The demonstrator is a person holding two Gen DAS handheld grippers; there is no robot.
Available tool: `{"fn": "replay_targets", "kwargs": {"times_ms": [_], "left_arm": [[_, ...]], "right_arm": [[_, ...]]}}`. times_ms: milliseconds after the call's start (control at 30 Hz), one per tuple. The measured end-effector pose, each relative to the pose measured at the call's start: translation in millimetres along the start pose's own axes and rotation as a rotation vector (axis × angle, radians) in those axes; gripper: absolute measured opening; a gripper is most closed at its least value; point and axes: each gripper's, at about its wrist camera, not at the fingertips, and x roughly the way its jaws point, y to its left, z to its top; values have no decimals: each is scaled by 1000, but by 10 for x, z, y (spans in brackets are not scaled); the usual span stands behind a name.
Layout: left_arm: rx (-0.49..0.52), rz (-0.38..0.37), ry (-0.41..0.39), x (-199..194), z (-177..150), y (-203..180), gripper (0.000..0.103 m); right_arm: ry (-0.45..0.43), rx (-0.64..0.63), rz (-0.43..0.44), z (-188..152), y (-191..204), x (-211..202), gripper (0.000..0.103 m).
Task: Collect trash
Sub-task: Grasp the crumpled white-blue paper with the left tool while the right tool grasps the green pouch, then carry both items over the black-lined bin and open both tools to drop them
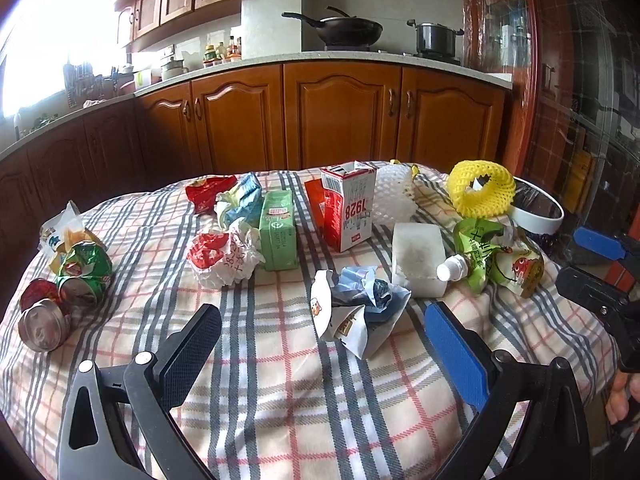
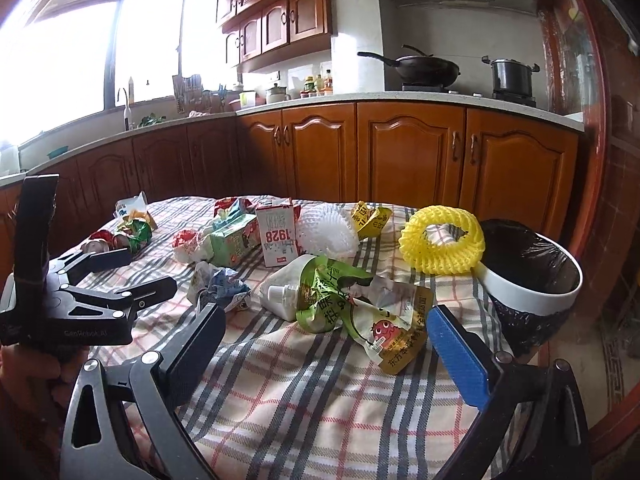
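1. The left tool point(image 1: 320, 344) hangs over the near part of the table point(image 1: 280, 400), its two fingers spread wide with nothing between them.
2. A crumpled white-and-blue wrapper point(image 1: 356, 308) lies on the plaid cloth just ahead of the left tool, in line with the gap between its fingers but not touching either.
3. The right tool point(image 2: 324, 344) is likewise wide open and holds nothing.
4. A green spouted pouch point(image 2: 352, 308) lies just ahead of the right tool, its printed end near the blue finger pad point(image 2: 460, 356).
5. Left of the pouch sits a white block point(image 1: 416, 258), with the pouch's cap resting against it.
6. The bin point(image 2: 532, 284), white-rimmed and lined with a black bag, stands right of the pouch at the table's edge.
7. A yellow foam net ring point(image 2: 442, 240) lies behind the pouch, touching the bin's rim.
8. Farther behind the pouch stand a red-and-white carton point(image 2: 278, 236), a green carton point(image 1: 278, 236) and a white foam net point(image 2: 326, 232).
9. Crushed cans point(image 1: 60, 300) lie far left of the pouch.
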Motion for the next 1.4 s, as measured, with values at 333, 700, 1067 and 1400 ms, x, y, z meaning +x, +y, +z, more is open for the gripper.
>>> {"fn": "replay_targets", "kwargs": {"times_ms": [333,700,1067,1400], "left_arm": [[61,-50,91,371,245,12,98],[74,-142,191,788,294,8,46],[32,-230,127,555,394,67,30],[54,-290,15,200,652,-103,28]], "right_arm": [[146,-136,31,118,-100,461,39],[244,-184,2,65,-207,738,19],[175,33,70,146,-471,438,3],[78,214,88,206,-737,149,3]]}}
